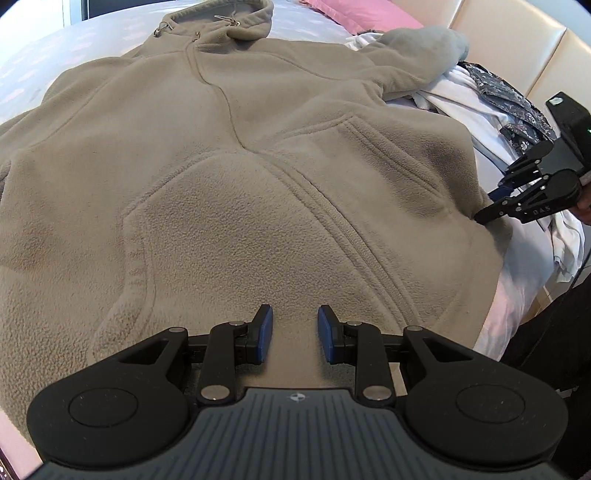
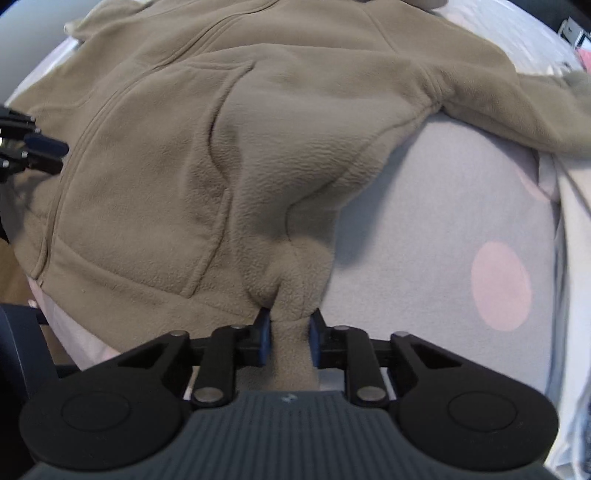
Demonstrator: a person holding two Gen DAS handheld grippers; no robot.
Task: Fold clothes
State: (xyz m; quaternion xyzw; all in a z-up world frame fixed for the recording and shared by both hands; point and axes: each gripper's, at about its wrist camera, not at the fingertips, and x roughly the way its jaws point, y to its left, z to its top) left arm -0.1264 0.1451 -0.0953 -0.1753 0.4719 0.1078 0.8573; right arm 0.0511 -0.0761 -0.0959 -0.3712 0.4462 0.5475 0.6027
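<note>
A taupe fleece zip hoodie point(image 1: 258, 184) lies spread front-up on the bed, hood at the far end. My left gripper point(image 1: 295, 328) sits at the middle of the bottom hem, with fleece filling the narrow gap between its blue pads. In the right wrist view the hoodie point(image 2: 184, 166) bunches into a fold at its hem corner, and my right gripper point(image 2: 290, 332) is shut on that fold. From the left wrist view, the right gripper point(image 1: 480, 218) shows at the hoodie's right edge. In the right wrist view, the left gripper point(image 2: 37, 151) shows at the left edge.
A heap of white and dark floral clothes point(image 1: 498, 103) lies to the right of the hoodie, by a cream padded headboard point(image 1: 517, 44). A pink pillow point(image 1: 351, 11) is at the far end. The pale bed sheet point(image 2: 443, 221) carries pink dots.
</note>
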